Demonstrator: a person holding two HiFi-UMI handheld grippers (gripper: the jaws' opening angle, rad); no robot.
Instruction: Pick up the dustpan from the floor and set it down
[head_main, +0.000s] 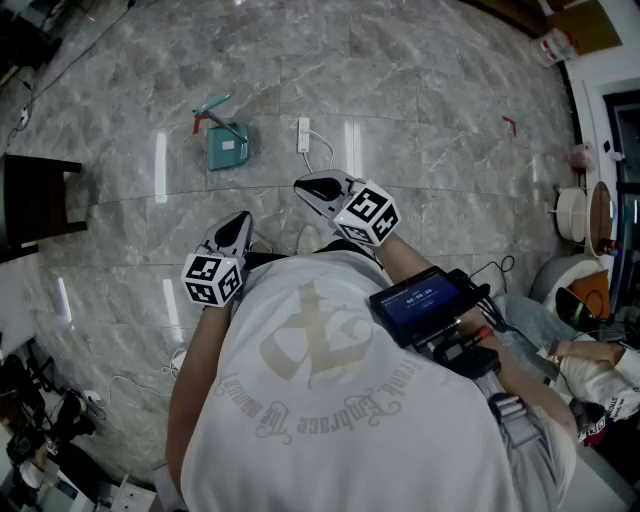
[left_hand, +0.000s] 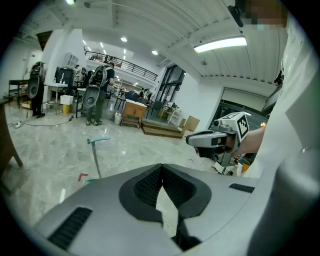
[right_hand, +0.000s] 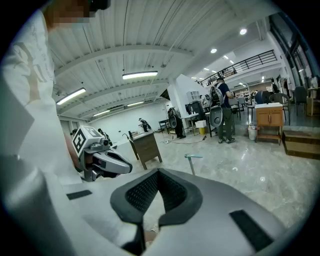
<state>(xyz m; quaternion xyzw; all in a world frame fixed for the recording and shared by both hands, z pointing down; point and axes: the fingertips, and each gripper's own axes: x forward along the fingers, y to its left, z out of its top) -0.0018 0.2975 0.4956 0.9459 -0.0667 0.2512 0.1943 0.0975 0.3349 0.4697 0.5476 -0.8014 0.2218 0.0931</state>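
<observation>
Left claw (left_hand: 161, 172): closed, tips meeting, nothing between them. Right claw (right_hand: 158, 172): same, closed and empty. Both are held out in front of the person at about the same height, tilted a bit down, side by side with a gap between them. In the head view the left claw (head_main: 240, 222) sits a little nearer than the right claw (head_main: 308, 187).

Progress, as I judge it: nothing done yet. The dustpan (head_main: 227, 147) is on the floor (head_main: 420, 150), untouched, and all of reach, grip, lift and set-down is left. Either claw needs to open before it can take the dustpan.

Dustpan position: teal, far of both claws and well apart from them, slightly left of the left claw and clearly left of the right claw. Its handle (left_hand: 96, 150) sticks up from the pan and shows in both gripper views above the claw bodies.

A white power strip (head_main: 303, 135) with a cable lies just right of the dustpan. A dark piece of furniture (head_main: 35, 195) is at the left edge.
</observation>
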